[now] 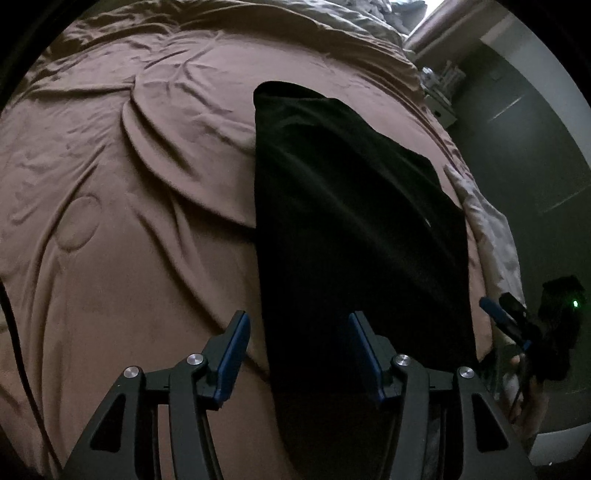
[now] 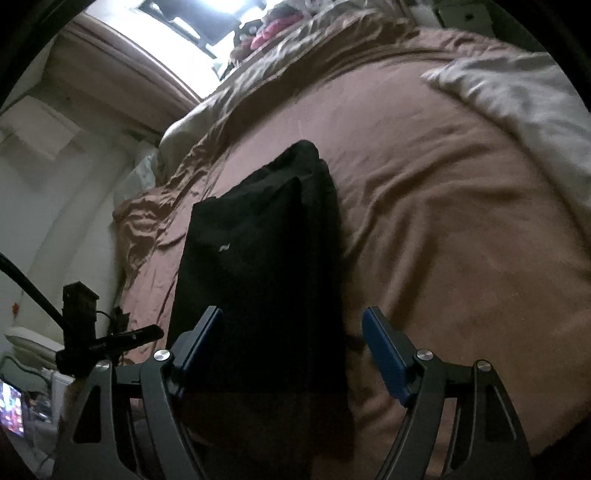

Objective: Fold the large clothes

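A black garment (image 1: 351, 221) lies folded into a long narrow strip on the brown bedspread (image 1: 129, 240). My left gripper (image 1: 297, 321) hangs open over its near end; the strip's left edge runs between the fingers, and the pads do not press on it. In the right wrist view the same black garment (image 2: 258, 258), with a small pale label on it, stretches away from my right gripper (image 2: 293, 314). That gripper stands wide open above the strip's near end and holds nothing. The right gripper (image 1: 496, 302) also shows at the bed's right edge in the left wrist view.
A pale grey blanket (image 2: 517, 110) lies across the bed's right side, its edge (image 1: 487, 229) beside the garment. Rumpled bedding and a pink item (image 2: 266, 29) pile up at the far end under a bright window. A lit screen (image 2: 13, 410) sits low left.
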The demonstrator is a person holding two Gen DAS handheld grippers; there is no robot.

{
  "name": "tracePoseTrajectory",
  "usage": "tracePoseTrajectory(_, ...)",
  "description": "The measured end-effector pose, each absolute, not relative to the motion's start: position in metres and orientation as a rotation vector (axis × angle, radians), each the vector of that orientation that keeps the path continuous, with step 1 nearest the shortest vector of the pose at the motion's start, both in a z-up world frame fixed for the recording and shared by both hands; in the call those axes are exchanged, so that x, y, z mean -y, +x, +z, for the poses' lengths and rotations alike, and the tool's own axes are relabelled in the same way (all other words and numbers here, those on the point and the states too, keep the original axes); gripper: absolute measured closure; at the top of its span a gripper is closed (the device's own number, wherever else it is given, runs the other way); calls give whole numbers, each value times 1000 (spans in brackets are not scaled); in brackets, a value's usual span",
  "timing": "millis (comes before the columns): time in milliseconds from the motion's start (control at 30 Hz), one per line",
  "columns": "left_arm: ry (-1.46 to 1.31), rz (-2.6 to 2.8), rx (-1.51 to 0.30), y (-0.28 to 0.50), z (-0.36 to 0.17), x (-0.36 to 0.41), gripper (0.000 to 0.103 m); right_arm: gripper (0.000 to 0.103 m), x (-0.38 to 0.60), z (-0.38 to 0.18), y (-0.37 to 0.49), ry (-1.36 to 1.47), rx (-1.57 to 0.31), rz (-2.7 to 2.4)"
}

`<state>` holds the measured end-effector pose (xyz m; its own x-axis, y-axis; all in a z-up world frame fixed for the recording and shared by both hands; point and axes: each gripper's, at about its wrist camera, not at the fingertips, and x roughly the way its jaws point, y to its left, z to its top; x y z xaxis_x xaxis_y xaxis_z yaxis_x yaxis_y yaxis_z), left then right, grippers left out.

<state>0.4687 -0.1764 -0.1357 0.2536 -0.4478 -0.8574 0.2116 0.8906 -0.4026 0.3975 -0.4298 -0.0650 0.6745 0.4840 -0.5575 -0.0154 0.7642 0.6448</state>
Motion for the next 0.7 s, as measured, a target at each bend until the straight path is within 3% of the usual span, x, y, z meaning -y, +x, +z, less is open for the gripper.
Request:
tracePoseTrajectory(367, -245, -467, -1231, 516, -146, 186, 46, 27, 432, -82, 492, 694, -897, 354)
tracePoseTrajectory(700, -276, -478, -1219, 543, -155, 190, 46, 27, 435, -93, 528, 740, -879, 407)
